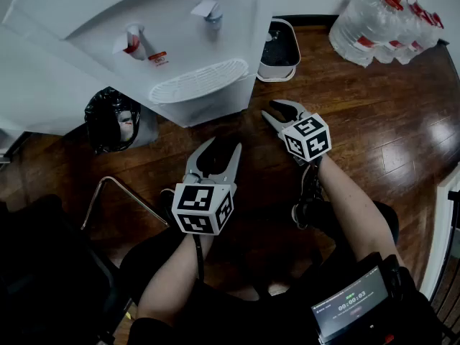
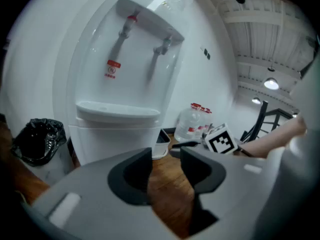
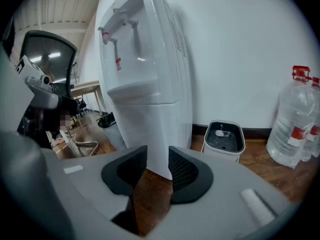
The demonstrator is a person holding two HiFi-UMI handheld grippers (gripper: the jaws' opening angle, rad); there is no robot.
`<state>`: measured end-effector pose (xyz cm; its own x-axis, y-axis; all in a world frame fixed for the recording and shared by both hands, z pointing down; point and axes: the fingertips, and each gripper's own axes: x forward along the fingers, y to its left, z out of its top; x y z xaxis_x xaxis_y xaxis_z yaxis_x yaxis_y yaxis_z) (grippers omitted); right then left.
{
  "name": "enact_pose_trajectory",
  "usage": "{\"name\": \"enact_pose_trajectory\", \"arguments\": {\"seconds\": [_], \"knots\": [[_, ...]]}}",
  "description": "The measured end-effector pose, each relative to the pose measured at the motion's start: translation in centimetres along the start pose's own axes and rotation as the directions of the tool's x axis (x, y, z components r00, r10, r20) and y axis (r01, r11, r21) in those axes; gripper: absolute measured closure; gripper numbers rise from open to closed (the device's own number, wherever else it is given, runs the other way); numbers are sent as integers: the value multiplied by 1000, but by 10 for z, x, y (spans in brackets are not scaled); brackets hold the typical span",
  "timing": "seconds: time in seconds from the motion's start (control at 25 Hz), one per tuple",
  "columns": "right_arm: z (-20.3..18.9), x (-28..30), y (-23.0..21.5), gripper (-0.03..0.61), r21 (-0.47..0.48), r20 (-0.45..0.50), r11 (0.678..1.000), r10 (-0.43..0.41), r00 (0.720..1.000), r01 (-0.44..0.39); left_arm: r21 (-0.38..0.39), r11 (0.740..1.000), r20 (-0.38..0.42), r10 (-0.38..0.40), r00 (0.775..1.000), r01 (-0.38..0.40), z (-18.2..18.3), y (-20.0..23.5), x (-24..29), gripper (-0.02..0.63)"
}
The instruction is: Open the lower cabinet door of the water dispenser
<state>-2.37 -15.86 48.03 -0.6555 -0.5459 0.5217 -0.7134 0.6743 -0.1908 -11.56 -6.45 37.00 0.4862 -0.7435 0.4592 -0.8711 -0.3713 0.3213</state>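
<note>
Water dispenser (image 1: 180, 42) on wood floor (image 1: 374, 121); left gripper (image 1: 221, 149) jaws apart, empty; right gripper (image 1: 277, 112) (near dispenser's corner) jaws half-open, empty.

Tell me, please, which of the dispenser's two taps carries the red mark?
The left tap in the head view, just beside the red warning sticker; the right tap shows no red.

Red label (image 2: 113, 69) on the water dispenser (image 2: 117, 129) is unreadable.
</note>
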Motion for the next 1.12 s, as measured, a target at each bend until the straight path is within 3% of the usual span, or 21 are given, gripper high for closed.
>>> {"name": "enact_pose_trajectory", "arguments": {"seconds": [0.2, 0.32, 0.48, 0.8, 1.12], "knots": [[-11, 56, -27, 409, -129, -138, 987, 75, 988, -93, -39, 998, -2, 47, 999, -47, 16, 33, 26, 434], [-16, 85, -37, 391, -250, -224, 952, 121, 967, -177, -50, 998, 1, 32, 999, -32, 29, 39, 36, 434], [2, 110, -39, 380, -332, -242, 905, 190, 952, -265, -35, 999, -19, 4, 1000, -4, 32, 41, 48, 434], [5, 116, -34, 346, -346, -308, 822, 356, 883, -452, -25, 1000, -80, -7, 997, 5, 24, 32, 65, 436], [6, 120, -34, 321, -386, -332, 796, 352, 875, -467, -45, 999, -76, -7, 997, 3, 26, 32, 65, 436]]}}
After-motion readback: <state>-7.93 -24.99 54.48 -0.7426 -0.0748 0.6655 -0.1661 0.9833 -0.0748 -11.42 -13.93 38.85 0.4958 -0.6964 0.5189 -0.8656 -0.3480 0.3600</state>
